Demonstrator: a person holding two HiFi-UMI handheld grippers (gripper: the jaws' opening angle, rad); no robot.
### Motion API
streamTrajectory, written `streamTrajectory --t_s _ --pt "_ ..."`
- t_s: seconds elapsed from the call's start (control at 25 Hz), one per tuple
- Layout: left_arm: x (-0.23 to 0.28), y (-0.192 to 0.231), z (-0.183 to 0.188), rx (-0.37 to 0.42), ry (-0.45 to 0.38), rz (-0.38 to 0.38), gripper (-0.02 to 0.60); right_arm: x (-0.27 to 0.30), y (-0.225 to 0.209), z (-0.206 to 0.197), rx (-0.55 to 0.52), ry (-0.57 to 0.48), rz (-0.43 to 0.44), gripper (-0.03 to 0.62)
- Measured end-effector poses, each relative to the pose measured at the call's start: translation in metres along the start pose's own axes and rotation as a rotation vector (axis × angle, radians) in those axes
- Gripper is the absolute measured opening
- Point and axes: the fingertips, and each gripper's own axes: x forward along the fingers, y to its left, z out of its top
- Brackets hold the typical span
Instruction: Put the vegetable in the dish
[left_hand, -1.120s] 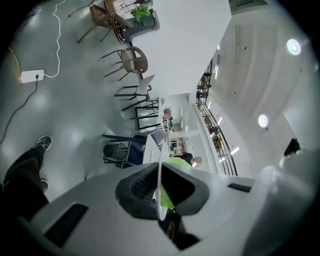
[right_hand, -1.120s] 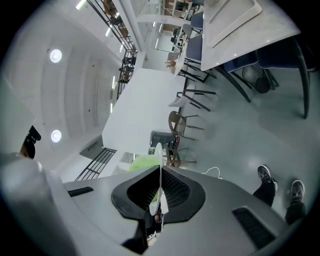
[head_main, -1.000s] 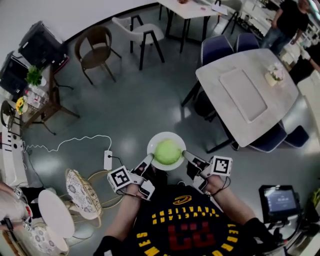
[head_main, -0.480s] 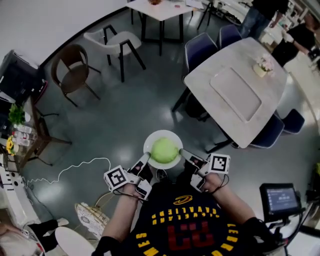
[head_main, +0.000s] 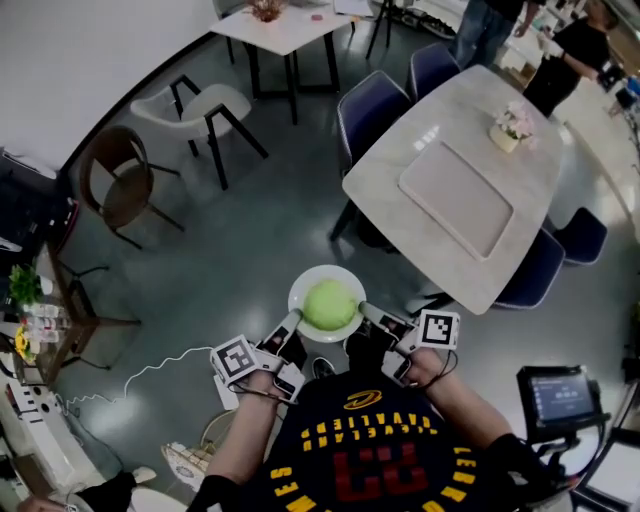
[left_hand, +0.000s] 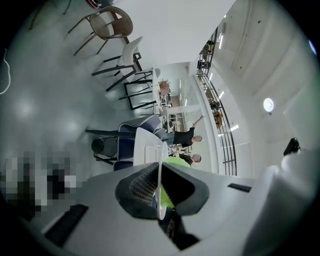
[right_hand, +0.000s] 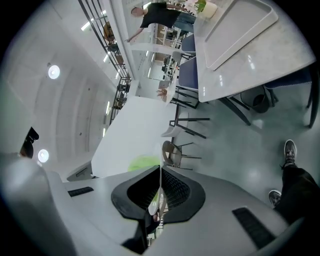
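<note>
Your left gripper (head_main: 290, 322): jaws pinched on left rim of dish (head_main: 341, 271); left gripper view shows thin white edge clamped between pads. Your right gripper (head_main: 368, 310): jaws pinched on right rim, same edge-on grip in right gripper view. Dish held in air before your chest, above grey floor (head_main: 250, 230). Vegetable (head_main: 330, 305), round, pale green, sits in middle of dish. Beyond: white cable (head_main: 150, 368) on floor; farther, pale table (head_main: 530, 170) carrying tray (head_main: 455, 200), blue chair (head_main: 372, 105) at its near-left edge.
</note>
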Motion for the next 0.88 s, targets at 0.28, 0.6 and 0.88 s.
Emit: streamTrajectory --t_s 0.28,0.6,0.88 --pt "0.091 -0.03 0.018 0.019 0.02 -0.014 0.014 0.0 -0.004 0.092 -0.005 -0.032 0.03 0.017" --pt "0.168 -0.042 0.014 0.044 0.077 0.0 0.014 -0.018 -0.023 0.162 -0.01 -0.088 0.037 0.017" --pt "0.227 -0.059 0.011 0.069 0.168 0.009 0.014 -0.039 -0.034 0.208 0.027 -0.174 0.015 0.017"
